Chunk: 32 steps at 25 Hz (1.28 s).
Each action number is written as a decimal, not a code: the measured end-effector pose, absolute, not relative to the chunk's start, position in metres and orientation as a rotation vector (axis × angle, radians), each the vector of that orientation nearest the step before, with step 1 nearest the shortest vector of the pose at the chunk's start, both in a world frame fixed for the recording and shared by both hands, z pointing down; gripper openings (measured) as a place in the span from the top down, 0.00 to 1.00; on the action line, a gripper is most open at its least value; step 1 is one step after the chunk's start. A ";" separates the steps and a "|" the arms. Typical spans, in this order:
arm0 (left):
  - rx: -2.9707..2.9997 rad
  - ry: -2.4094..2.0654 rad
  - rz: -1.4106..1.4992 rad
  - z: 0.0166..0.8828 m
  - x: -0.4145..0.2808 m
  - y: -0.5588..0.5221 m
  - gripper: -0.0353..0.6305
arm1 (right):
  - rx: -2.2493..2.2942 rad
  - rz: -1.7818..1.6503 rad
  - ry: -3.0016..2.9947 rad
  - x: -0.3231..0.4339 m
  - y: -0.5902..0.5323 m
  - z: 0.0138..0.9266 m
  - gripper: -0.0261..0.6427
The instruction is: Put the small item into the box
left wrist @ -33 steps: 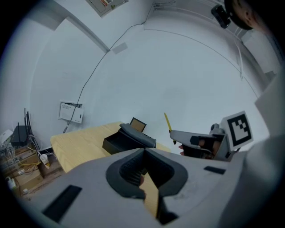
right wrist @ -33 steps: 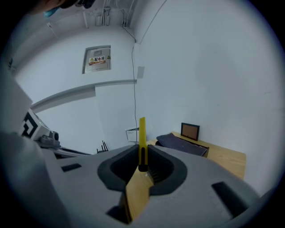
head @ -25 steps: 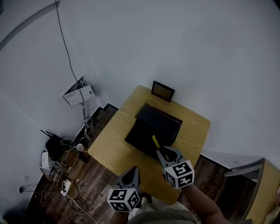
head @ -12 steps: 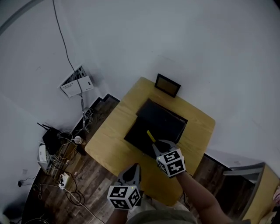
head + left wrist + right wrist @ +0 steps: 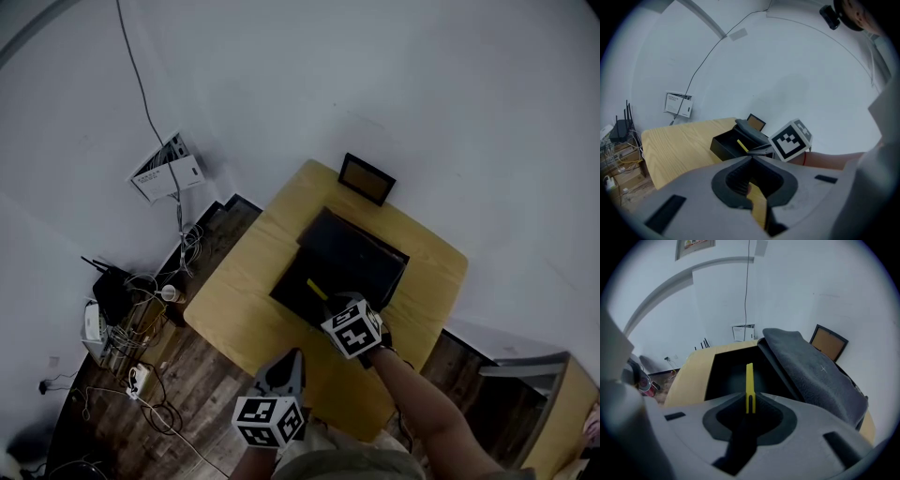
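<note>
A pale wooden table [image 5: 234, 305] fills the middle of the head view, and on it an open black box [image 5: 300, 281] is seen, with its dark grey lid [image 5: 361, 253] lying against the box's 2 o'clock side. A small dark-framed panel [image 5: 367, 179] is stood at the table's 1 o'clock edge, against the white wall. The right gripper [image 5: 750, 401] is held at the box's 5 o'clock rim, its jaws clamped on the small item – a thin yellow strip [image 5: 749, 378] – which is pointed out over the box's open cavity; contact with the box floor cannot be told. The left gripper [image 5: 751, 159] is held at the table's 6 o'clock edge, jaws closed together with nothing gripped.
</note>
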<state>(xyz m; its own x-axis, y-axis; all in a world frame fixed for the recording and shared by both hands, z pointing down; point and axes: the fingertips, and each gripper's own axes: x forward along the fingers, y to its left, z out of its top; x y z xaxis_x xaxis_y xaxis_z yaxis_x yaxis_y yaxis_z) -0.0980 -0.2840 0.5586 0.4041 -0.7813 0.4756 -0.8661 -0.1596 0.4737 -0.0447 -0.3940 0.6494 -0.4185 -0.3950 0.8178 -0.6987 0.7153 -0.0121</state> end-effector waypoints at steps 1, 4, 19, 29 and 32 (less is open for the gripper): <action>1.960 -1.403 0.155 0.559 -0.098 -0.284 0.94 | 0.814 0.440 -2.044 -0.046 -0.395 0.653 0.88; 1.953 -1.406 0.155 0.560 -0.099 -0.285 0.94 | 0.775 0.425 -2.009 -0.048 -0.395 0.663 0.88; 1.948 -1.435 0.142 0.553 -0.101 -0.276 0.94 | 0.770 0.386 -2.003 -0.048 -0.393 0.663 0.84; 1.993 -1.437 0.129 0.536 -0.094 -0.250 0.94 | 0.950 0.334 -2.126 -0.039 -0.372 0.607 0.86; 2.016 -1.433 0.122 0.529 -0.091 -0.241 0.94 | 1.016 0.348 -2.178 -0.033 -0.356 0.585 0.89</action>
